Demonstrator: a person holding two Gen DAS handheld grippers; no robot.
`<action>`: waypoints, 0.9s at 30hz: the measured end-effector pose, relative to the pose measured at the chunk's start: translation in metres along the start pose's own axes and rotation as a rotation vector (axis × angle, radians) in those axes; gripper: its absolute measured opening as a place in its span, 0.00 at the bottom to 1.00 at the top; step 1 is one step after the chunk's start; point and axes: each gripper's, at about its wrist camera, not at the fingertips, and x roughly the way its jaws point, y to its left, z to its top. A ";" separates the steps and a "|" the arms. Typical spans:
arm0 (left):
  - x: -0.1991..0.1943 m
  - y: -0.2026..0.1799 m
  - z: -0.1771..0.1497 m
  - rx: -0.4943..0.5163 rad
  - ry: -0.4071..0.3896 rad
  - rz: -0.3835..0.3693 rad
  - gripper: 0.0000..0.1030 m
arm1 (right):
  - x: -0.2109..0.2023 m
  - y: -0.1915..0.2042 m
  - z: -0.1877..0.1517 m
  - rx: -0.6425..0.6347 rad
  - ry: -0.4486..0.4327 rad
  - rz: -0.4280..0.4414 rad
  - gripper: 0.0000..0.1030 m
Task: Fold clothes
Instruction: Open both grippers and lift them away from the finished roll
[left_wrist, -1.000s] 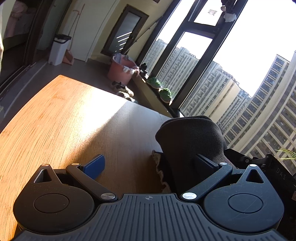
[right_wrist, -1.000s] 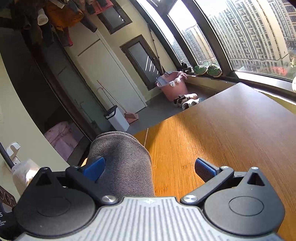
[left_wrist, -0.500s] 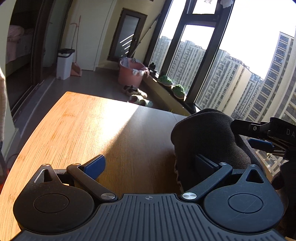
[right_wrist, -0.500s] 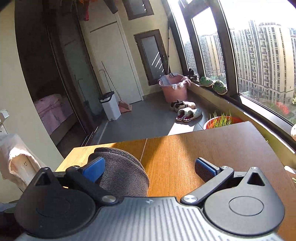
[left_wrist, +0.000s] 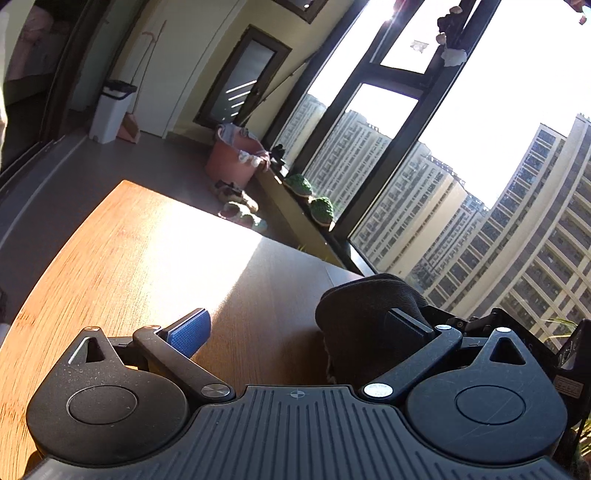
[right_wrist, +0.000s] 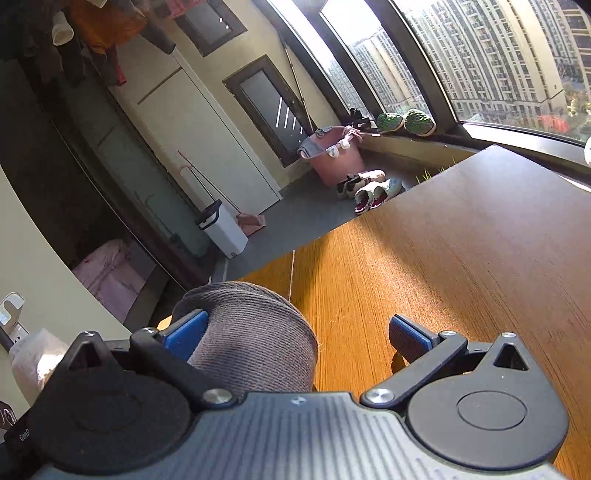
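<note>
A dark grey knitted garment is draped over the right finger of my left gripper, above the wooden table. The jaws stand wide apart. The same grey knit hangs over the left finger of my right gripper, whose jaws are also wide apart. Neither gripper pinches the cloth; it hangs on one finger of each. The rest of the garment is hidden below the gripper bodies.
The wooden table stretches ahead with a far edge near the windows. On the floor beyond stand a pink laundry basket, slippers and a white bin. The other gripper's body shows at the right edge.
Both cameras have tilted and swung back from the level view of half a second ago, close to the earliest pose. The garment stays hooked on one finger of each gripper; jaws unchanged.
</note>
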 end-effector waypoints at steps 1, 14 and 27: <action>0.000 -0.003 0.000 0.005 0.006 -0.013 1.00 | -0.001 0.002 0.000 -0.015 -0.003 -0.004 1.00; 0.017 -0.036 -0.016 0.171 0.043 0.079 1.00 | -0.036 -0.016 0.006 -0.173 0.055 -0.137 1.00; 0.003 -0.026 -0.010 0.159 -0.025 0.162 1.00 | -0.032 -0.008 0.000 -0.181 -0.003 -0.145 1.00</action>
